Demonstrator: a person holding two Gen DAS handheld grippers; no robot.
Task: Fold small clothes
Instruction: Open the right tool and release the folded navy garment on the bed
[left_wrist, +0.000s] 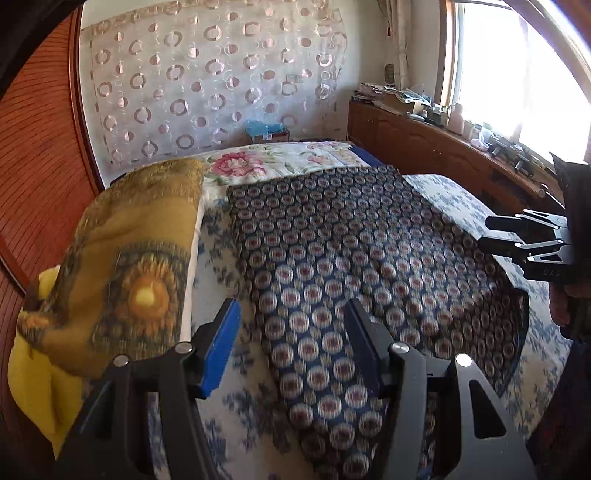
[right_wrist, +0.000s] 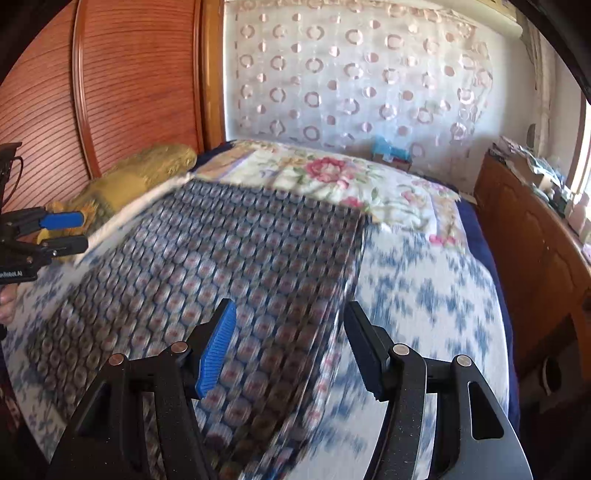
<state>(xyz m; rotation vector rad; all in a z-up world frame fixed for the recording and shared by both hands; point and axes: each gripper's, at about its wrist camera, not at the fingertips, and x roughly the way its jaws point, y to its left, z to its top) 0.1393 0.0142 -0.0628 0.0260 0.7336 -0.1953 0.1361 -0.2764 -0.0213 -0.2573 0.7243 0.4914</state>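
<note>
Plainly, nothing is gripped by either tool. The left gripper (left_wrist: 291, 332) is held with its jaws well apart, one finger faced with a blue pad (left_wrist: 218, 347) and the other black; no cloth is pinched between them. Beneath and beyond those fingers the patterned cloth (left_wrist: 332, 240), dark blue with rows of pale round medallions, is seen spread flat on the bed (left_wrist: 443, 195), which is covered by a white sheet with blue flowers. To the outside of the blue-padded finger a mustard-yellow pillow (left_wrist: 122, 266) is propped against the wooden headboard (left_wrist: 40, 166). Past the cloth's far edge a folded floral quilt (left_wrist: 280, 162) is laid.

The right gripper (right_wrist: 290, 332) is likewise held wide, its blue pad and black finger standing clear of the fabric, with nothing caught between them. The same patterned cloth (right_wrist: 221, 251) lies under its blue-padded finger and stretches away ahead, its edge falling roughly between the two fingers; bare sheet is seen under the black finger. Each gripper is visible at the margin of the other's view, off to the side of the cloth.
</note>
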